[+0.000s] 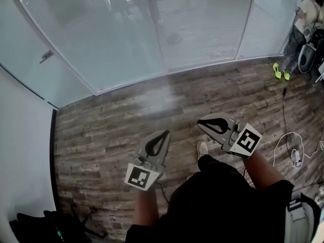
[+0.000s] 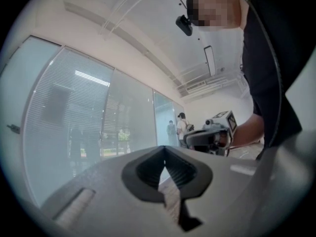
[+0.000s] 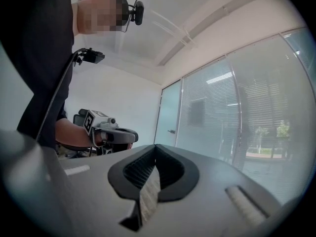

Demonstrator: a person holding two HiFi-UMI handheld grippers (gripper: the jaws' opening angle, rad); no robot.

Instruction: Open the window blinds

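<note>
The window blinds (image 1: 202,24) hang lowered, slats closed, behind the glass wall across the top of the head view. They also show in the left gripper view as pale slatted blinds (image 2: 74,112), and in the right gripper view, blinds (image 3: 256,112) fill the right side. My left gripper (image 1: 166,132) is held level over the wooden floor, its tips together and nothing between them. My right gripper (image 1: 201,121) is beside it, also shut and empty. Both stand well short of the glass. Each gripper view shows its own closed jaws, left gripper (image 2: 164,147) and right gripper (image 3: 155,145).
A glass door with a handle (image 1: 46,55) is at the left. A person (image 1: 304,29) stands by equipment at the far right. White cables (image 1: 291,151) lie on the floor at the right, and a dark bag (image 1: 45,227) sits bottom left.
</note>
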